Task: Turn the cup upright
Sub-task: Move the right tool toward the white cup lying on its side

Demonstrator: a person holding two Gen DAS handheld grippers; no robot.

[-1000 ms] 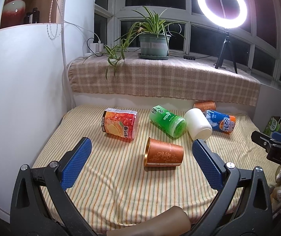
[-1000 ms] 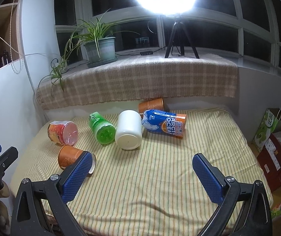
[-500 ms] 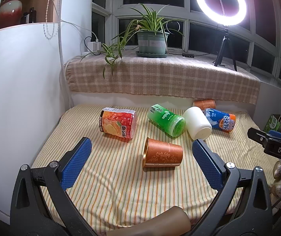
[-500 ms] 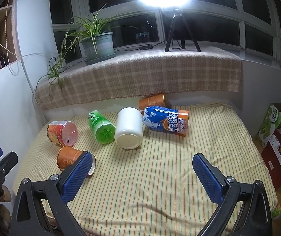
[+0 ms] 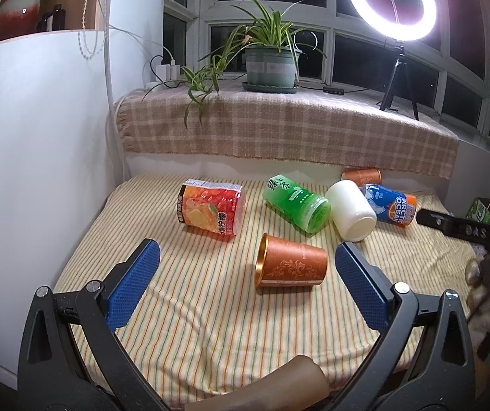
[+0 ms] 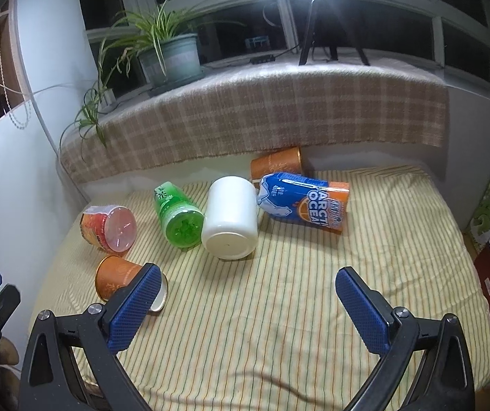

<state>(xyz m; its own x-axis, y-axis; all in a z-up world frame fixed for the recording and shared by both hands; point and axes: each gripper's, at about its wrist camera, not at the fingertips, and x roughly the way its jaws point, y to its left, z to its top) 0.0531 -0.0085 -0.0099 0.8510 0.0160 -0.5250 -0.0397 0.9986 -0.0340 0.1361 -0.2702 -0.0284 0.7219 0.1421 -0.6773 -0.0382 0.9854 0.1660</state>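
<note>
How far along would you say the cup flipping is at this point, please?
Nothing looks done yet: the copper cup lies on its side on the striped cloth, as do the other cups near it. In hand: the left hand-held gripper is open and empty, with the cup lying between its fingers' line of view; the right hand-held gripper is open and holds nothing. Left: grasp the cup, turn it upright, release.

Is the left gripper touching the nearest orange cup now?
Apart. The left wrist view shows striped cloth between the open left gripper and the orange cup lying on its side.
</note>
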